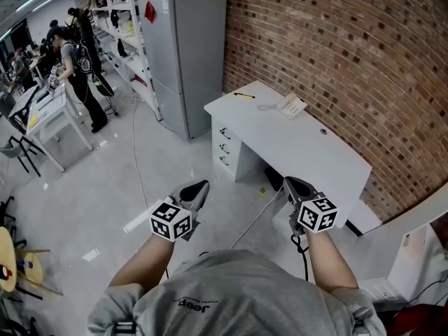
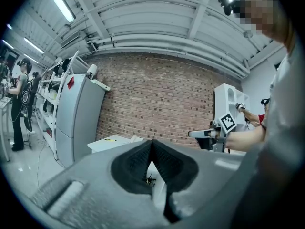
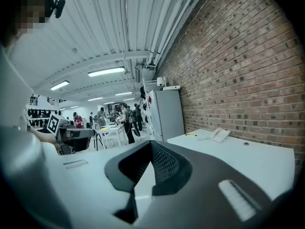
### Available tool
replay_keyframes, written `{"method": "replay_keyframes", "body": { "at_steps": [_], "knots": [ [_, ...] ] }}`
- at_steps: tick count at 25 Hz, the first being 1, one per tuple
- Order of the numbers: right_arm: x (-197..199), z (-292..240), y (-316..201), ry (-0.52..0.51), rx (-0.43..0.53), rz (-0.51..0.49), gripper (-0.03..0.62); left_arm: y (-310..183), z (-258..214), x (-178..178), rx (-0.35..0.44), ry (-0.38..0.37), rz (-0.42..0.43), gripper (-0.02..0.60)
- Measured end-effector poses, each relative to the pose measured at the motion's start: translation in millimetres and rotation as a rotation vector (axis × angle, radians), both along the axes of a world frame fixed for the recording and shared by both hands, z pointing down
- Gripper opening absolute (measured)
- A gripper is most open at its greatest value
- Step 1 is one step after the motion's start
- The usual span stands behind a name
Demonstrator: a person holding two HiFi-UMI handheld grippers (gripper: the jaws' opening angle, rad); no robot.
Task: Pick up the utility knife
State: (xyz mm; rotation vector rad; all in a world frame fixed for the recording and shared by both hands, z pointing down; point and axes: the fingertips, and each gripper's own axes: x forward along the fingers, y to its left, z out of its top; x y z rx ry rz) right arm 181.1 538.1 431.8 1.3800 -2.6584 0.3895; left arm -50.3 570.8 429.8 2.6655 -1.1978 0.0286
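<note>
Well, the utility knife (image 1: 244,95) is too small for us to make out more than a thin yellow and dark sliver. It lies on the white desk (image 1: 308,149), near the desk's far left corner, with the telephone (image 1: 290,105) just beside it toward the brick wall (image 1: 350,54).

In the left gripper view we see only that corner of the desk. The sliver (image 2: 110,140) shows there, and the rest is hidden behind the gripper's own body. The right gripper view gives us much more of the desktop, with the knife (image 3: 190,135), the telephone (image 3: 219,135) and a small round hole (image 3: 246,143) in the top. Only the head view shows us the desk's drawers (image 1: 224,147) and the grey fridge (image 1: 182,61) at its left end.

The left gripper (image 1: 203,185) and the right gripper (image 1: 287,182) both hang in front of the desk, well apart from the knife. In its own view the left gripper (image 2: 151,142) has its jaws pressed together on nothing. The right gripper (image 3: 151,143) likewise has its tips meeting, with nothing between them.
</note>
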Motion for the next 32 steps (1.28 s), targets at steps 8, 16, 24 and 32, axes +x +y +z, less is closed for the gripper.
{"method": "replay_keyframes", "body": {
  "at_steps": [8,16,24,32],
  "knots": [
    [28.5,-2.0,-1.6,0.004,0.008,-0.053,0.009,7.7,2.0,35.0,-0.001,-0.006,-0.039,-0.002],
    [19.9,8.6,-43.7,0.006,-0.007,-0.058,0.009,-34.0,15.1,21.5,-0.021,0.005,-0.055,-0.002],
    [-21.7,19.7,-143.7,0.024,-0.001,0.004,0.009,-147.4,33.9,-21.2,-0.016,0.033,0.025,-0.002],
    [-108.3,0.0,-284.3,-0.009,0.033,0.052,0.009,-305.3,19.9,-93.2,-0.004,0.001,0.141,-0.002]
  ]
}}
